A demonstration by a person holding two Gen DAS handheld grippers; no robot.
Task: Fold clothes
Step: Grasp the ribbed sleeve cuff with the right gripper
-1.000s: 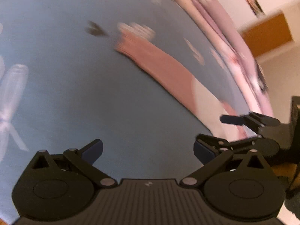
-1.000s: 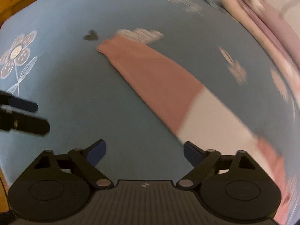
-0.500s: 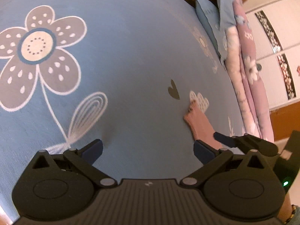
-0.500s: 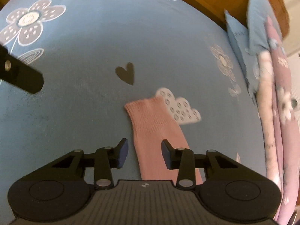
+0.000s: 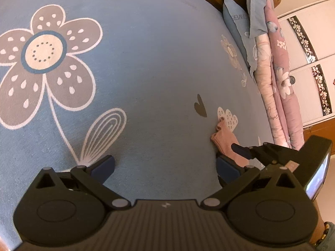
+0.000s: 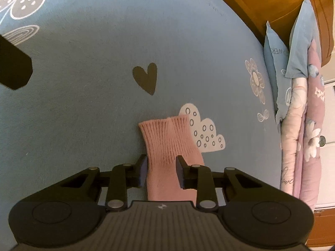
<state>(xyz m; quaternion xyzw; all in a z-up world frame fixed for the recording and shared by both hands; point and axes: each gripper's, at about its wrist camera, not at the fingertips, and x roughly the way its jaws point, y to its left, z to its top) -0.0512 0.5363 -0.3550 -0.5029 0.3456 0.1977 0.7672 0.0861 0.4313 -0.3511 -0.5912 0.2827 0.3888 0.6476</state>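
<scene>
Right wrist — ribbed pink sock, perhaps knitted

My left gripper is matte black, with a ribbed plate, round housings, silver screws and dark blue pads on the fingers. My right gripper looks the same (a small white mark sits on its plate). On my wrist I wear a beaded bracelet.

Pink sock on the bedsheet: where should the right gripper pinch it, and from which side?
Pinch the pink sock at its ribbed cuff, coming from above along the leg, fingers astride its width. The cuff lies flat and narrow on the blue bedsheet. The right gripper, whose jaws have just been closing, already pinches it there, bunching the ribs.
</scene>
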